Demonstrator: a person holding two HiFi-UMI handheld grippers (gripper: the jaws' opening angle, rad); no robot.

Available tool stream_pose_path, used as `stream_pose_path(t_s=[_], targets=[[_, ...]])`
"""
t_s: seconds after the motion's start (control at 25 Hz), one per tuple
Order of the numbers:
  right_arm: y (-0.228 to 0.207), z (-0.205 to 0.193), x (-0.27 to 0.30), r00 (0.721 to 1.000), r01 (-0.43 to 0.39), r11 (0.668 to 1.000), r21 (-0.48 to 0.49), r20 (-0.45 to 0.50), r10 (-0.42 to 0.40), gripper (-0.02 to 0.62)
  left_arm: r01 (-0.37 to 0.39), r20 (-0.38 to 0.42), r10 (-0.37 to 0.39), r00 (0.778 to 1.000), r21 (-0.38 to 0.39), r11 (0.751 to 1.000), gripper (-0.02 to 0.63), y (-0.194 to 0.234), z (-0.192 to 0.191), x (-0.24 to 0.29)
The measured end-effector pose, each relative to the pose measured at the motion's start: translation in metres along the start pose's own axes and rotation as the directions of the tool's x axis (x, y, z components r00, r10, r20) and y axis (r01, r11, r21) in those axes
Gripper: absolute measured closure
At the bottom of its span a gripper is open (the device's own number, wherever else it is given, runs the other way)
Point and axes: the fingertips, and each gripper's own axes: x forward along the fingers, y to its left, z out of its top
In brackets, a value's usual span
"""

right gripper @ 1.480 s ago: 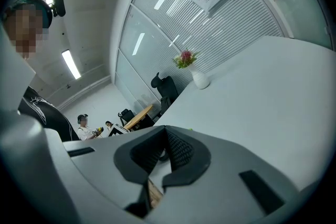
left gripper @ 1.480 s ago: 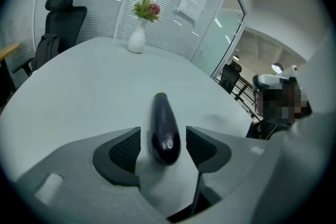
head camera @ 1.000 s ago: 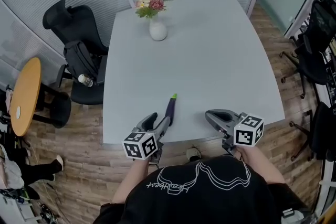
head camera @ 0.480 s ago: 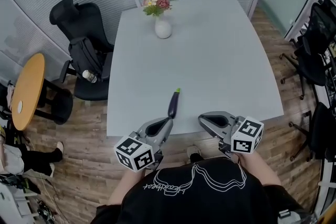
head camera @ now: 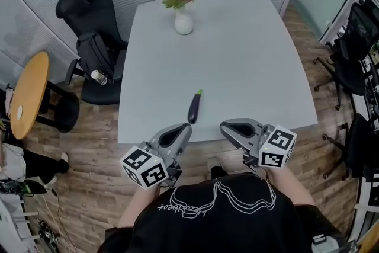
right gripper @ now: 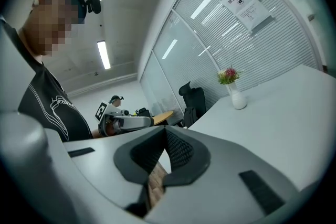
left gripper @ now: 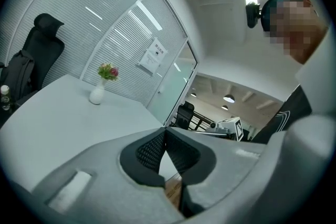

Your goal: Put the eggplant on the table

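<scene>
Grey table (head camera: 249, 68); eggplant (head camera: 194, 108); flower vase (head camera: 183, 22)

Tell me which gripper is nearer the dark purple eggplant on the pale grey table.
Left. The left gripper ends just short of the eggplant's near end, at the table edge; the right gripper is off to the eggplant's right, clearly farther.
</scene>
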Motion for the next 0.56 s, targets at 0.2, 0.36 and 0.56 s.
stream_pose_path(t_s=[0.2, 0.36, 0.56], targets=[[0.0022, -0.0041, 0.0007, 1.000, 0.009, 1.000, 0.021, 0.002, -0.009, 0.588, -0.006, -0.010, 0.007, 1.000, 0.025, 1.000, 0.592, -0.0062, -0.0013, -0.0045], [0.0049, -0.0061, 0.0001, 1.000, 0.012, 1.000, 0.026, 0.004, -0.012, 0.588, -0.011, -0.013, 0.011, 1.000, 0.020, 1.000, 0.592, -0.0073, -0.0037, -0.0093], [0.0039, -0.0065, -0.0022, 1.000, 0.021, 0.999, 0.030, 0.007, -0.021, 0.588, -0.017, -0.017, 0.018, 1.000, 0.030, 0.999, 0.592, -0.0079, -0.0057, -0.0104]])
